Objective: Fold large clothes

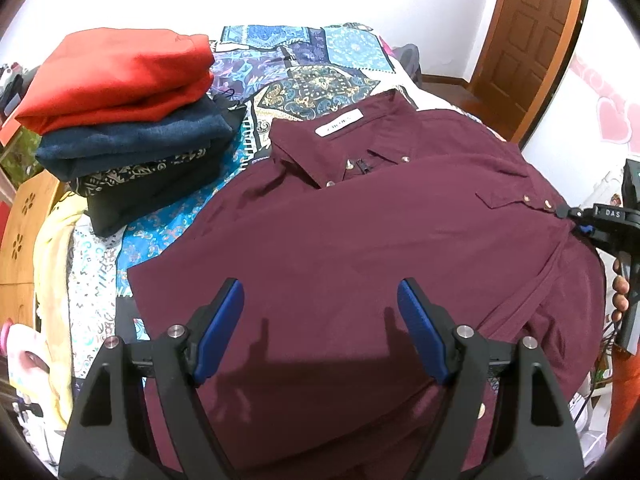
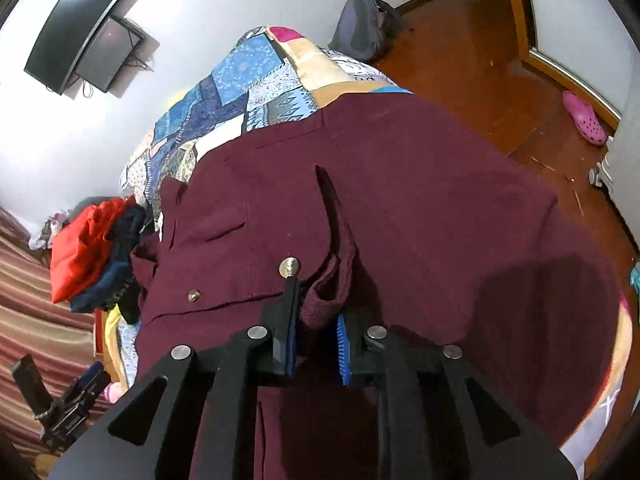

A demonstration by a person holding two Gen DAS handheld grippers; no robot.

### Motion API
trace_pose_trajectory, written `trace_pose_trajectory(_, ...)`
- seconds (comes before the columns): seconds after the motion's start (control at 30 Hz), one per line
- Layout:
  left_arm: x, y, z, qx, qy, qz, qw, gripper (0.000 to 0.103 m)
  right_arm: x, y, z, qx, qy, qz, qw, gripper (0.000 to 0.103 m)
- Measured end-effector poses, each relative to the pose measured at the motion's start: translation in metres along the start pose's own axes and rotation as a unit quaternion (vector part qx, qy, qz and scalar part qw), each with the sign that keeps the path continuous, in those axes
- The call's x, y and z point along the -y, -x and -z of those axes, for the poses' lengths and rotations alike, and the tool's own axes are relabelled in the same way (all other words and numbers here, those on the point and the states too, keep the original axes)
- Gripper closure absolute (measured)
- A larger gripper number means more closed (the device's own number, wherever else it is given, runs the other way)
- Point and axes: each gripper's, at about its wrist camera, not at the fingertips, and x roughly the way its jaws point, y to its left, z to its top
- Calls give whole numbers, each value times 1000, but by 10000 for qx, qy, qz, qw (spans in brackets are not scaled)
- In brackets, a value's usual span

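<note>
Right wrist view: we are pinching the shirt (image 2: 400,208) edge in the right gripper (image 2: 316,344); left gripper (image 1: 320,332) spread, idling; fabric risks slipping free.

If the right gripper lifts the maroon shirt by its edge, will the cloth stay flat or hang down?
Probably it will hang: the shirt already bunches into a soft fold between the right gripper pads. It looks thin and light, draping over the bed edge. The open left gripper holds nothing, so the far side would likely drag.
</note>
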Motion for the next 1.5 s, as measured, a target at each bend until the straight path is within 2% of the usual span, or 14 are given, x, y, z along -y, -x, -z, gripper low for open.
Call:
trace_pose_trajectory(0.07, 0, 0, -3, 31, 21, -28, 10000, 25, 0, 7, -1, 17, 22, 98, 9999, 82)
trace_pose_trajectory(0.23, 0, 7, -18, 230, 46, -86, 9997, 25, 6, 44, -5, 435, 162, 498, 9977, 72)
trace_pose_trajectory(0.3, -1, 10, -27, 330, 74, -90, 9994, 25, 15, 60, -7, 608, 67, 617, 9962, 62)
trace_pose_trajectory(0.37, 0, 13, -35, 433, 110, -64, 9990, 25, 23, 71, -8, 781, -18, 801, 9937, 56)
trace_pose_trajectory(0.43, 1, 16, -42, 539, 149, -40, 9984, 24, 36, 84, -7, 936, -138, 1016, 9903, 55)
trace_pose_trajectory(0.6, 6, 18, -54, 723, 214, 17, 9971, 18, 73, 88, -2, 923, -623, 1275, 9856, 54)
trace_pose_trajectory(0.73, 13, 9, -53, 620, 179, 48, 9979, 17, 101, 73, 7, 604, -1172, 1105, 9851, 54)
trace_pose_trajectory(0.83, 17, 2, -50, 501, 111, 46, 9987, 17, 118, 55, 13, 259, -1557, 676, 9851, 54)
trace_pose_trajectory(1.13, 15, -3, -44, 397, 213, 24, 9990, 17, 136, 37, -2, 463, -1886, 323, 9804, 50)
trace_pose_trajectory(1.23, 14, -4, -42, 382, 238, 22, 9990, 17, 141, 29, -8, 502, -1934, 401, 9790, 59)
trace_pose_trajectory(1.3, 14, -3, -41, 378, 221, 7, 9990, 17, 140, 30, -9, 514, -1806, 597, 9804, 88)
trace_pose_trajectory(1.4, 11, 1, -37, 415, 130, -79, 9990, 17, 132, 39, -8, 676, -1728, 658, 9804, 94)
trace_pose_trajectory(1.5, 7, 3, -36, 441, 60, -217, 9988, 17, 117, 56, -12, 908, -1560, 618, 9816, 96)
